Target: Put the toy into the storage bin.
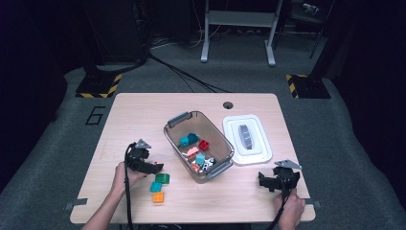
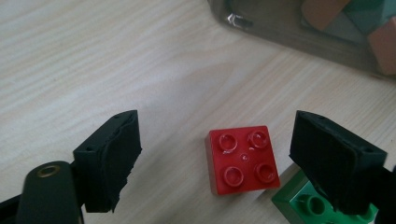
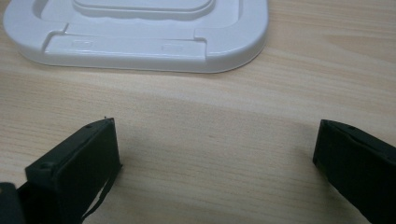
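One red four-stud brick (image 2: pixel 243 158) lies flat on the worktop (image 1: pixel 134 115) between the left gripper's (image 2: pixel 212 161) jaws, which stand partly open, pads clear of it. Green brick (image 2: pixel 322 207) touches its corner, under one jaw. Teal brick (image 1: pixel 156 187) and orange brick (image 1: pixel 158 197) lie near. Clear bin (image 1: pixel 178 120) already holds about seven bricks; four remain outside. White lid (image 1: pixel 261 155) off, beside bin. Right gripper (image 3: pixel 217 163): jaws wide open, empty, near lid.
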Tool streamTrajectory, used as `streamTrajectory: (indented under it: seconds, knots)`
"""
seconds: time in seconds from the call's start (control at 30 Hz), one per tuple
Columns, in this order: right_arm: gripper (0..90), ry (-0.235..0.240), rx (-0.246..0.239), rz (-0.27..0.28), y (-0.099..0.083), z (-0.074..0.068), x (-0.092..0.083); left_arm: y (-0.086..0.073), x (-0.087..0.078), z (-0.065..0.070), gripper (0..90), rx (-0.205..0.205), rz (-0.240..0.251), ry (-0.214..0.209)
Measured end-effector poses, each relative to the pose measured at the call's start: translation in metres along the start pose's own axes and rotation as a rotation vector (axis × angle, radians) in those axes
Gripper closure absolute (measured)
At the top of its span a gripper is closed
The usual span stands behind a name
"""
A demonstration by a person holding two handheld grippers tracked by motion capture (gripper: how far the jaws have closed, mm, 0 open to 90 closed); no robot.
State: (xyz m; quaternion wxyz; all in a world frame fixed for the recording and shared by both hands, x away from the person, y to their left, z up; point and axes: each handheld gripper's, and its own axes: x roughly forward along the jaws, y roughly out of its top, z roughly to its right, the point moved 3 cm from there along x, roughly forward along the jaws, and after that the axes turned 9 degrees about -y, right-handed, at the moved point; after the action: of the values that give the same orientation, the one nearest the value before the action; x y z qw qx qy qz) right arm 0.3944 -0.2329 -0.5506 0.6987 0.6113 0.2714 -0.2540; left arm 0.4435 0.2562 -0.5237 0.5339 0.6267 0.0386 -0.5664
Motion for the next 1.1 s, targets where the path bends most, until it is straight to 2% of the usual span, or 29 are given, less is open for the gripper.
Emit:
streamTrajectory:
  seconds: [0.07, 0.13, 0.17, 0.2, 0.3, 0.37, 0.47, 0.67, 0.77, 0.83, 0.97, 1.0, 1.1]
  knots:
    - [0.0, 0.0, -0.001, 0.0, 0.0, 0.0, 0.0, -0.003, 0.001, -0.001, 29.2, -0.004, -0.013, -0.003]
    - [0.0, 0.0, -0.001, 0.0, 0.0, 0.0, 0.0, -0.004, 0.001, -0.001, 36.0, -0.017, -0.01, 0.002]
    - [0.0, 0.0, -0.001, 0.0, 0.0, 0.0, 0.0, -0.005, 0.0, -0.002, 43.2, -0.014, -0.012, 0.005]
    - [0.0, 0.0, -0.001, 0.0, 0.0, 0.0, 0.0, -0.005, 0.0, -0.002, 46.4, -0.029, -0.005, 0.01]
    - [0.0, 0.0, -0.001, 0.0, 0.0, 0.0, 0.0, -0.007, -0.001, -0.003, 57.4, -0.006, -0.014, 0.011]
    - [0.0, 0.0, -0.001, 0.0, 0.0, 0.0, 0.0, -0.008, -0.002, -0.003, 57.9, -0.012, -0.005, 0.011]
    - [0.0, 0.0, -0.001, 0.0, 0.0, 0.0, 0.0, -0.007, -0.005, -0.004, 59.0, 0.0, -0.007, 0.017]
    - [0.0, 0.0, -0.001, 0.0, 0.0, 0.0, 0.0, -0.009, -0.009, -0.008, 59.1, -0.04, 0.026, 0.009]
    - [0.0, 0.0, 0.0, 0.0, 0.0, 0.0, 0.0, -0.006, -0.016, -0.01, 59.1, -0.03, 0.033, 0.016]
    - [0.0, 0.0, -0.001, 0.0, 0.0, 0.0, 0.0, -0.003, -0.022, -0.011, 59.1, -0.008, 0.034, 0.026]
    - [0.0, 0.0, 0.0, 0.0, 0.0, 0.0, 0.0, 0.004, -0.033, -0.012, 59.0, -0.001, 0.052, 0.034]
    - [0.0, 0.0, 0.0, 0.0, 0.0, 0.0, 0.0, 0.006, -0.037, -0.013, 59.1, 0.012, 0.048, 0.037]
    - [0.0, 0.0, 0.0, 0.0, 0.0, 0.0, 0.0, 0.01, -0.041, -0.013, 59.1, 0.008, 0.063, 0.038]
